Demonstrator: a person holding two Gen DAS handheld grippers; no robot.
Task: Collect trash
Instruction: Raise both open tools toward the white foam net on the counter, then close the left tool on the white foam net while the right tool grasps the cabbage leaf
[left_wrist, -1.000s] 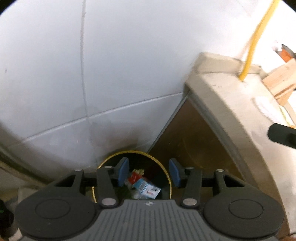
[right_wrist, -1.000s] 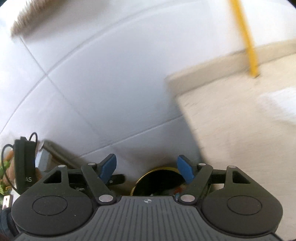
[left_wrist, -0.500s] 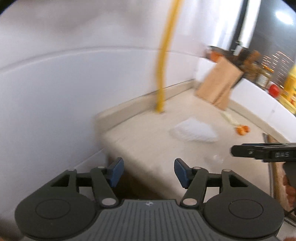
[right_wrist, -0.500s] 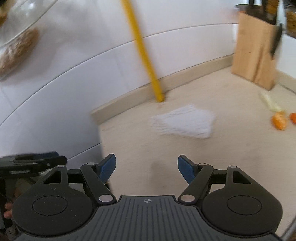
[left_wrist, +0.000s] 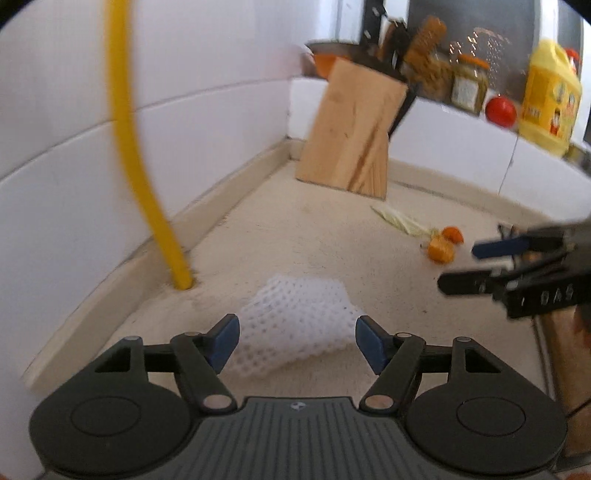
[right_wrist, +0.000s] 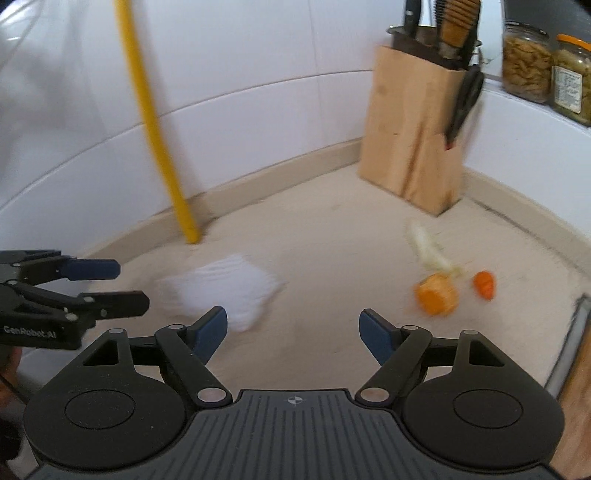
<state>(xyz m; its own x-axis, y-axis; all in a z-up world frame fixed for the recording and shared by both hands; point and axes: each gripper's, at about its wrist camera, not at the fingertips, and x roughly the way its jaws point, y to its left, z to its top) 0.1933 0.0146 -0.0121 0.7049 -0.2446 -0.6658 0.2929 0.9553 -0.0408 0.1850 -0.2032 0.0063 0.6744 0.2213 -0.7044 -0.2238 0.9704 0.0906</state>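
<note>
Both tongs swung off the bin and now face the table (left_wrist: 332, 236). Left tongs (left_wrist: 297, 341) and right tongs (right_wrist: 293, 330) are empty, jaws opening. White foam net (left_wrist: 295, 325) lies below the left ones.

Home kitchen, beige countertop (left_wrist: 303, 236), white tiled wall (left_wrist: 207, 110), wooden knife block (right_wrist: 413, 147), pantry jars (right_wrist: 526, 62)
</note>
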